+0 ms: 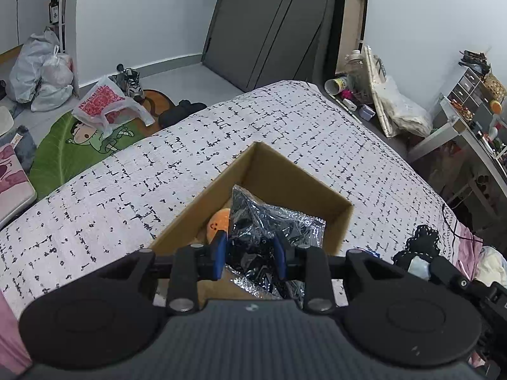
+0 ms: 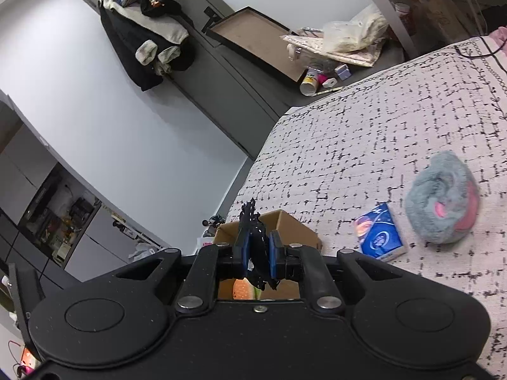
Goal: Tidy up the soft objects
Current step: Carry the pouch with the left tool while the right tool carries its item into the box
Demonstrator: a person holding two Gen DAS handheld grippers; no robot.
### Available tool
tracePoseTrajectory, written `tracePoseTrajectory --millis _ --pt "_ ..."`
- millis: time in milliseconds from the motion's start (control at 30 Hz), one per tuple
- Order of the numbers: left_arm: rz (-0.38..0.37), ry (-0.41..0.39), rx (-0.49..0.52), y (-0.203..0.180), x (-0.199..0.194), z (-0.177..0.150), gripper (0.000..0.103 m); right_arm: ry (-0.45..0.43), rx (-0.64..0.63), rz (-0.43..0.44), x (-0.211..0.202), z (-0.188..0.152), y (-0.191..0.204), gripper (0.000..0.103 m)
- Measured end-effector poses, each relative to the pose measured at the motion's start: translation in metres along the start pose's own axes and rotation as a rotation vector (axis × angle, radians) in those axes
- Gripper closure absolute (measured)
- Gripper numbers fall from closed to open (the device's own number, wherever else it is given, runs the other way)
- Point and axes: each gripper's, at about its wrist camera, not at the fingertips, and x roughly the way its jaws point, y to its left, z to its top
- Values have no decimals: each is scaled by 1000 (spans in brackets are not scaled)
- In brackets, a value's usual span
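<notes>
My left gripper (image 1: 250, 248) is shut on a crinkly black and silver plastic packet (image 1: 272, 221), which hangs into an open cardboard box (image 1: 285, 161) on the bed. An orange soft toy with a face (image 1: 219, 221) lies in the box beside the packet. My right gripper (image 2: 258, 248) is shut on a piece of black lace fabric (image 2: 251, 218), held just above the same box (image 2: 296, 226). A burger-shaped soft toy (image 2: 244, 289) shows in the box under the fingers. In the left wrist view the black lace (image 1: 423, 240) appears to the right of the box.
On the patterned bedspread (image 2: 364, 145) lie a blue tissue pack (image 2: 380, 237) and a grey-blue fluffy thing with pink inside (image 2: 443, 199). Plastic bags (image 1: 104, 104) and shoes sit on the floor past the bed. A cluttered desk (image 1: 469, 126) stands on the right.
</notes>
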Motion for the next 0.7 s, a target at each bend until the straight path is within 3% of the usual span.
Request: tracePoseTrajectory --millis 300,700 --pt "29 64 -23 26 27 4 71 49 -3 22 24 -8 12 90" --pt "26 81 -35 36 33 7 66 143 -34 30 48 -28 28 90"
